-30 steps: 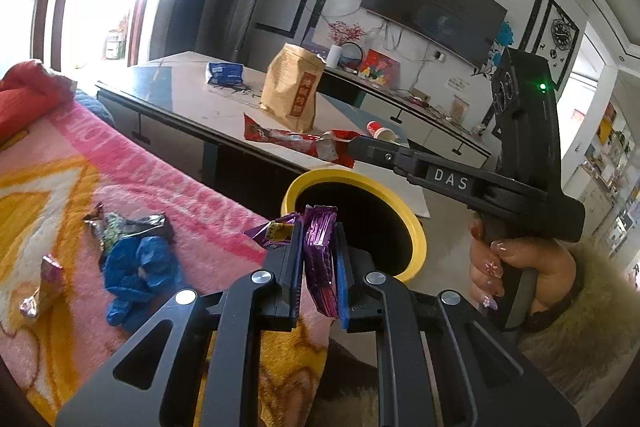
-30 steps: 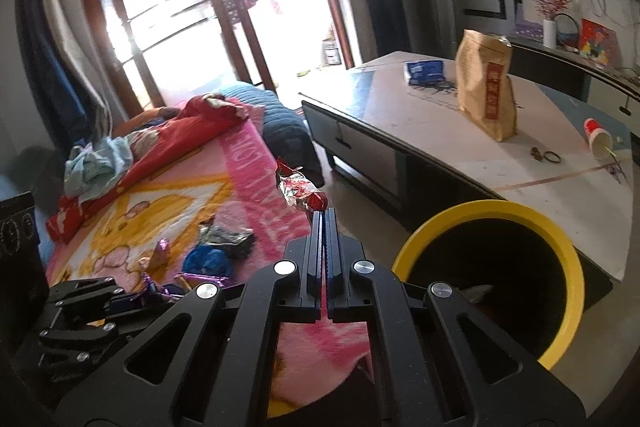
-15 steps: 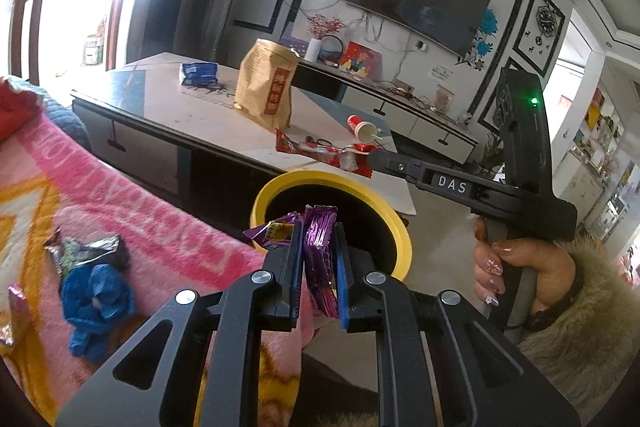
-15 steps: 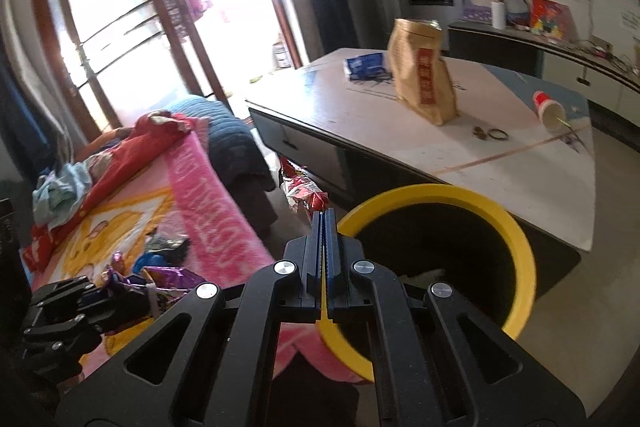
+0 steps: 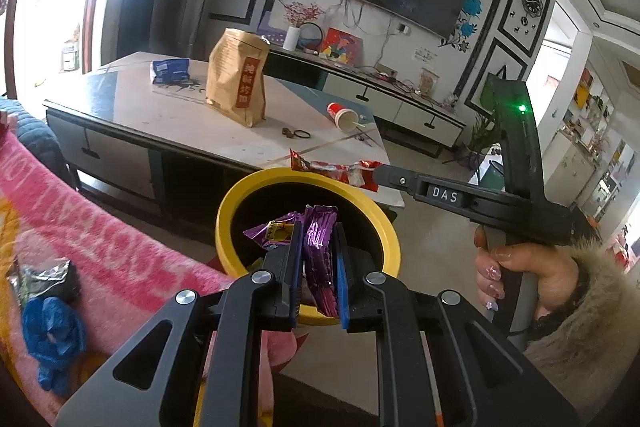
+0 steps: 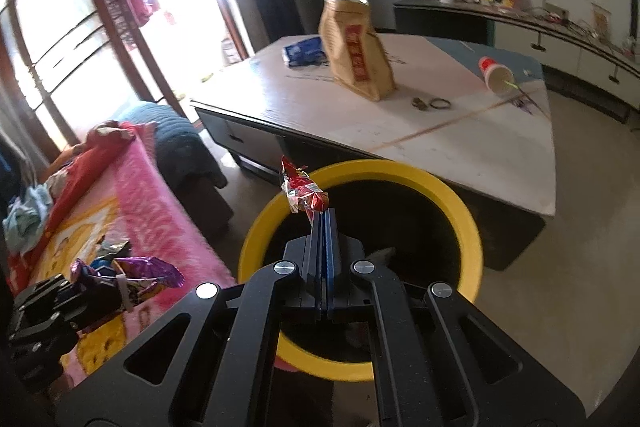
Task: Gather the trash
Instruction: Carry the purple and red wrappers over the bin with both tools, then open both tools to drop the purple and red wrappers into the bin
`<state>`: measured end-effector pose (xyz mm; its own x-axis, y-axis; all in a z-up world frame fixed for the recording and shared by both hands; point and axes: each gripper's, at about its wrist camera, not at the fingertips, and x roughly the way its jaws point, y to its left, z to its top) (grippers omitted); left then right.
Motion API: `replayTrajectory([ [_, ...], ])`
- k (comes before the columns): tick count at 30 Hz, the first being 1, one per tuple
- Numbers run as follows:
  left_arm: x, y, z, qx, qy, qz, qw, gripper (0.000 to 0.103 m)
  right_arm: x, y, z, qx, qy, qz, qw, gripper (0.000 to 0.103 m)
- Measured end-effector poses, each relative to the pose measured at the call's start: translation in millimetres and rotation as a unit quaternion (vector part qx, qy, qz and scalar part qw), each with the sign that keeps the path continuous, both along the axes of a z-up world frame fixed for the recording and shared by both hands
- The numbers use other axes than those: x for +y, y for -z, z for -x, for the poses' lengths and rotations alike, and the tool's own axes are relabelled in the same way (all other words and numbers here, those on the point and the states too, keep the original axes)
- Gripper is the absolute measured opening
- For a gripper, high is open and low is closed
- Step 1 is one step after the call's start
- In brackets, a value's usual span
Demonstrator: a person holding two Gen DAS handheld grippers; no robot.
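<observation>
Holding both catches over the yellow-rimmed bin (image 5: 386, 227), the two grippers are seen poised for release. The left gripper (image 5: 318, 247), low centre of the left wrist view, is pinched on a purple foil wrapper (image 5: 318, 239), which stands upright between the jaws just over the near part of the bin's dark mouth, presumably so that it will fall inside once the jaws part. The right gripper (image 6: 322, 217), centre of the right wrist view, is pressed together on the tail of a red snack wrapper (image 6: 302, 189); the wrapper hangs over the far-left rim, so a slight inward shift may be needed.

More trash is noted on the pink blanket (image 5: 100, 227) at lower left: a blue crumpled piece (image 5: 52, 339) and a silver wrapper (image 5: 44, 279). On the coffee table (image 5: 168, 123) a brown paper bag (image 5: 238, 83) with a red label bears Chinese characters, not legible. "DAS" is read on the right gripper's body. A tipped red paper cup (image 5: 342, 115) lies at centre.
</observation>
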<state>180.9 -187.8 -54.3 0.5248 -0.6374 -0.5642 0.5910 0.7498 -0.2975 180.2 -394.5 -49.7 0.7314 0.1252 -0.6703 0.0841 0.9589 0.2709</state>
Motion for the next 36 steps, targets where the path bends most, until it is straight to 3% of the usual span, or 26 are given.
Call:
replayTrajectory([
  [20,-52,40,-36,0.032,0.02,-0.012,0.9992,0.014,-43,33,-4,0.053,0.056,-0.037,0.996,0.0],
  [22,-54,42,-40,0.036,0.018,-0.013,0.9991,0.016,-46,35,-5,0.056,0.06,-0.044,0.996,0.008],
  [23,-54,44,-42,0.04,0.017,-0.013,0.999,0.027,-46,36,-5,0.057,0.063,-0.048,0.995,0.021],
  [24,-54,45,-43,0.041,0.015,-0.013,0.999,0.047,-47,36,-5,0.057,0.067,-0.049,0.995,0.03],
  [26,-51,45,-43,0.039,0.009,-0.013,0.9991,0.066,-46,35,-3,0.054,0.07,-0.047,0.995,0.034],
  [29,-46,42,-41,0.031,-0.004,-0.021,0.9993,0.086,-44,33,-3,0.048,0.072,-0.044,0.995,0.045],
  [36,-21,25,-27,0.0,-0.038,-0.016,0.9992,0.093,-31,22,-1,0.024,0.059,-0.032,0.997,0.049],
])
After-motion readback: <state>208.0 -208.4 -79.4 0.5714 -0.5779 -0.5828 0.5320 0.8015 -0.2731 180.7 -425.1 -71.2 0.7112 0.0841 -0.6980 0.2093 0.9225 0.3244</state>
